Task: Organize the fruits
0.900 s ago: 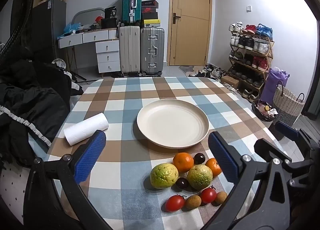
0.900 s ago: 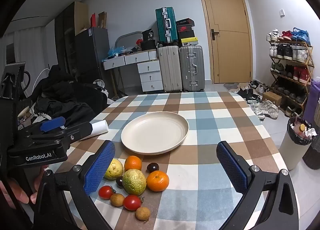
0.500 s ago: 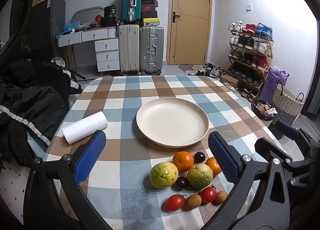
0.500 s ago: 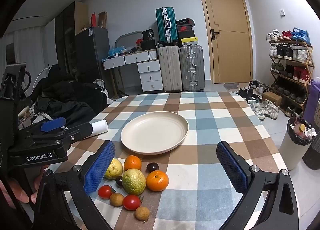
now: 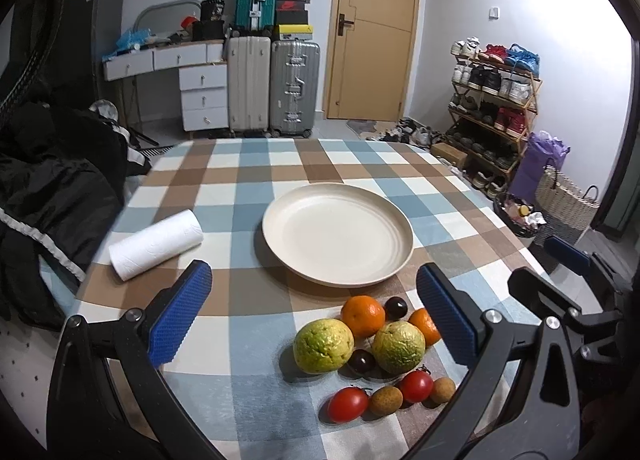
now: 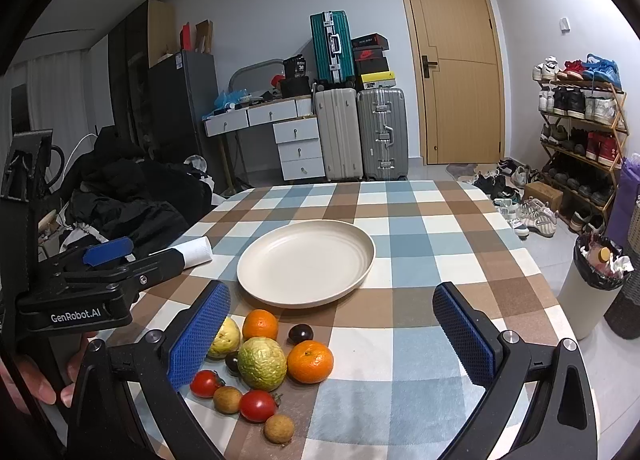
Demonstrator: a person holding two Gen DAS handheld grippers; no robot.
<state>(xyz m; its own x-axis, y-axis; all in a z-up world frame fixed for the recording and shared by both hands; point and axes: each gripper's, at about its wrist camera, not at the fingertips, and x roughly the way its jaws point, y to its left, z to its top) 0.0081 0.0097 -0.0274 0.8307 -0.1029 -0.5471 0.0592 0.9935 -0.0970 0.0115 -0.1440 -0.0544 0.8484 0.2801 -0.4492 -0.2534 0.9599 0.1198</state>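
A cream plate [image 5: 404, 238] [image 6: 366, 260] lies bare in the middle of the checked table. In front of it sits a cluster of fruit: two green guavas [image 5: 323, 345] [image 6: 262, 363], two oranges [image 5: 362, 315] [image 6: 310, 362], dark plums [image 5: 395, 307] [image 6: 300, 333], red tomatoes [image 5: 347, 404] [image 6: 257, 405] and small brown longans [image 5: 385, 400] [image 6: 279, 428]. My left gripper [image 5: 316, 310] hovers open above the near table, the fruit between and below its blue pads. My right gripper [image 6: 332, 334] is open too, held over the fruit's right side, empty.
A white paper towel roll [image 5: 156, 244] [image 6: 196, 251] lies left of the plate. A heap of dark clothes [image 5: 52, 195] borders the table's left edge. A bin with a black liner [image 6: 592, 284] stands off the right edge. Suitcases and a shoe rack line the far walls.
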